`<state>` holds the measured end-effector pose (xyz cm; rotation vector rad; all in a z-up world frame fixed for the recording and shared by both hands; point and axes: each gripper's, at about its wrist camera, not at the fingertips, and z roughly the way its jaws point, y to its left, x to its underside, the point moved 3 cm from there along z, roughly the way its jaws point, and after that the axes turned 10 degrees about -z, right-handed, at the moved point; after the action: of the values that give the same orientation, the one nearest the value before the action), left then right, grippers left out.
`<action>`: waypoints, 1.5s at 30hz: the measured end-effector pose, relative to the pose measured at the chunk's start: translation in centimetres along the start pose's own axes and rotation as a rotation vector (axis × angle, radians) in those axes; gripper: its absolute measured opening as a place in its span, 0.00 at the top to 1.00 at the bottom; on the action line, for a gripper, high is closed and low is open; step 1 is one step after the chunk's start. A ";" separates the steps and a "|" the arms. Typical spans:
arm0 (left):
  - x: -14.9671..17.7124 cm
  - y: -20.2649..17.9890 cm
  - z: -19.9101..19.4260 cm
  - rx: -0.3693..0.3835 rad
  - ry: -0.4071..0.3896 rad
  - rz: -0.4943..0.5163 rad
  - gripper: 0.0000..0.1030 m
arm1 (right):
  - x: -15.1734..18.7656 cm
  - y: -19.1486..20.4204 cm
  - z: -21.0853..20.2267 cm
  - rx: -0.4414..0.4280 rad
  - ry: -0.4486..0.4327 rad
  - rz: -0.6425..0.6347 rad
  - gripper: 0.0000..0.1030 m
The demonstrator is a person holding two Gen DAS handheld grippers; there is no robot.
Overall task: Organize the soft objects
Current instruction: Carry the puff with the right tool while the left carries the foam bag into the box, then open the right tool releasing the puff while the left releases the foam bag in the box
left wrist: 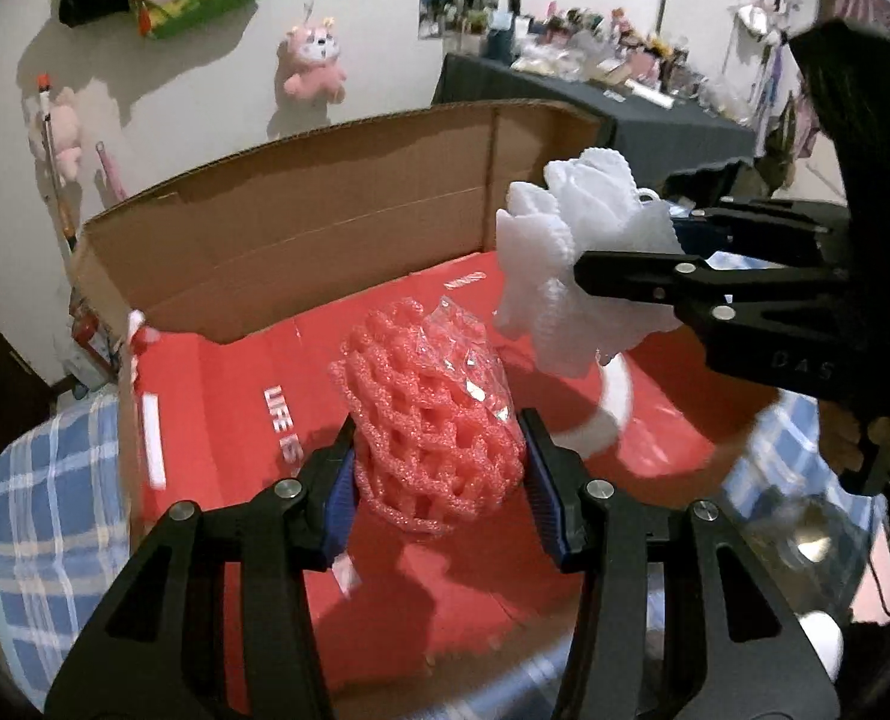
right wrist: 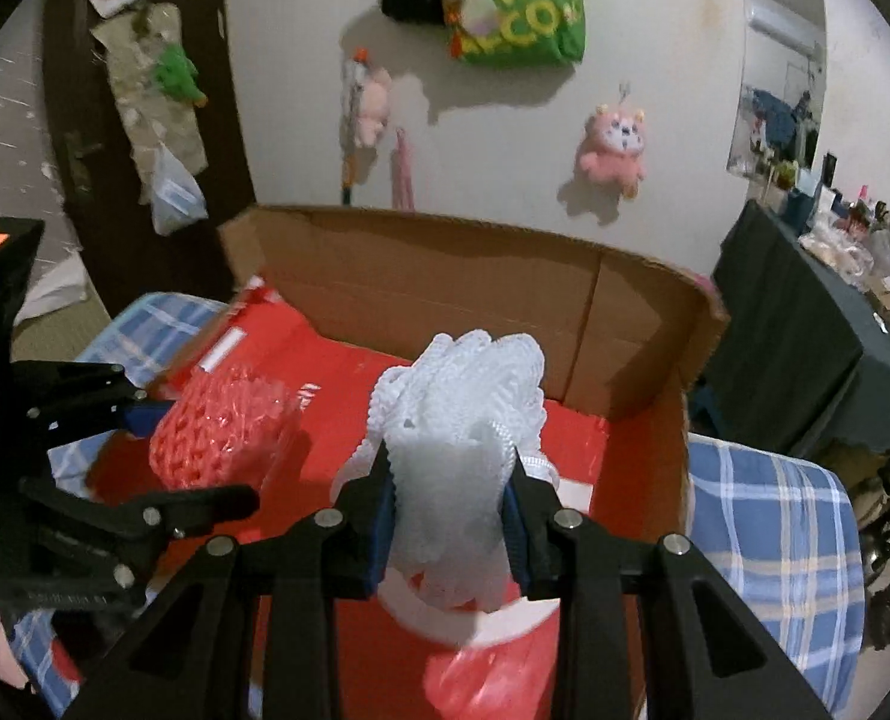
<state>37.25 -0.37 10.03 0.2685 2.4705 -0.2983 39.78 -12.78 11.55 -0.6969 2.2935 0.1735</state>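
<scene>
The left claw pinches a pink foam net sleeve, long axis pointing ahead, over the red-lined cardboard box. Beside it, the right claw pinches a white foam net bundle, box wall beyond.

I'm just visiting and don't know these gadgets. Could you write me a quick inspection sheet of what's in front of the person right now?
Surface: blue plaid cloth under an open cardboard box with a red inside.
Job's things: pink foam net and white foam net, both held over the box.
Clutter: a clear plastic bag at the box's near edge.
Grippers: left gripper shut on the pink foam net; right gripper shut on the white foam net.
Cables: nothing seen.
Surroundings: pink plush toy and green bag on the wall; a crowded dark table behind.
</scene>
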 end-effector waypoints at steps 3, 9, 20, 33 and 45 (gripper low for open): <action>-1.3 1.2 2.8 -0.012 0.046 -0.018 0.55 | -0.9 -1.2 3.0 -0.001 0.050 0.038 0.68; -2.8 2.8 6.2 -0.024 0.099 -0.036 0.55 | -1.9 -2.9 7.5 -0.001 0.128 0.073 0.68; -3.7 3.3 9.6 -0.050 0.138 -0.038 0.52 | -2.3 -3.6 10.3 -0.021 0.175 0.112 0.63; -3.6 2.8 10.0 -0.079 0.124 -0.011 0.39 | -1.7 -4.4 10.4 -0.032 0.199 0.150 0.49; -3.7 2.5 8.9 -0.084 0.100 -0.029 0.27 | -1.6 -5.3 10.8 -0.015 0.219 0.170 0.30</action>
<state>45.81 -0.84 5.00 0.2168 2.5800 -0.1968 50.05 -13.16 5.16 -0.5502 2.5649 0.2026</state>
